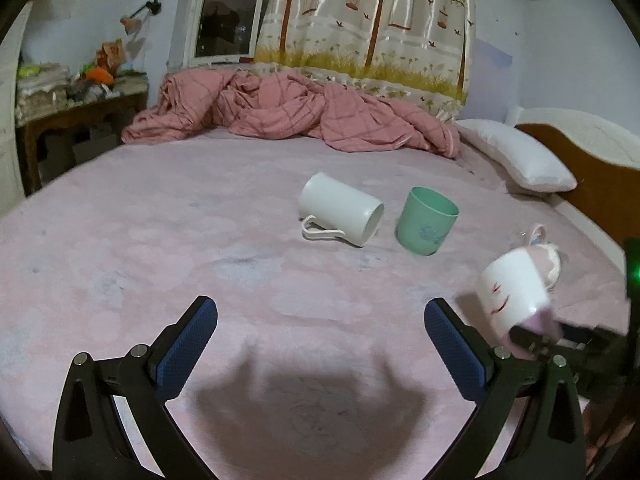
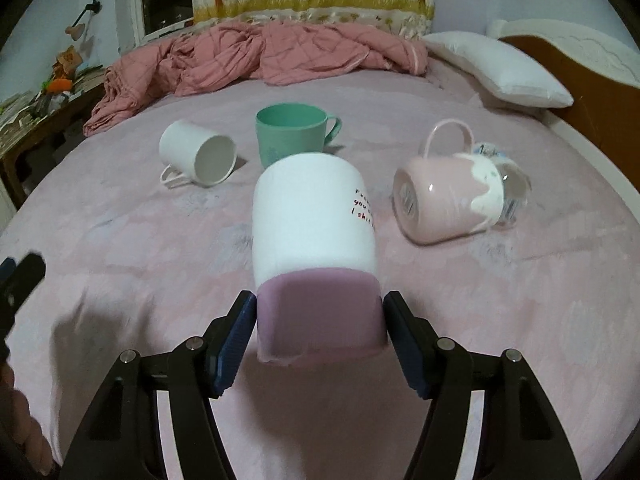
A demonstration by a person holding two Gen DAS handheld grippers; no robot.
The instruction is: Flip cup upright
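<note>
My right gripper (image 2: 320,320) is shut on a white mug with a purple rim end (image 2: 312,216). It holds the mug off the pink bed sheet (image 2: 120,240), base pointing away from me. The mug also shows in the left wrist view (image 1: 514,292), at the right. My left gripper (image 1: 320,320) is open and empty above the sheet. A white cup (image 2: 198,154) lies on its side at the left. A green cup (image 2: 294,130) stands upright. A pink mug (image 2: 444,200) lies on its side at the right, with a clear glass (image 2: 514,188) behind it.
A crumpled pink quilt (image 2: 260,52) lies across the far side of the bed. A white pillow (image 2: 500,68) and a wooden headboard (image 2: 580,92) are at the right. A cluttered wooden table (image 1: 80,112) stands at the far left.
</note>
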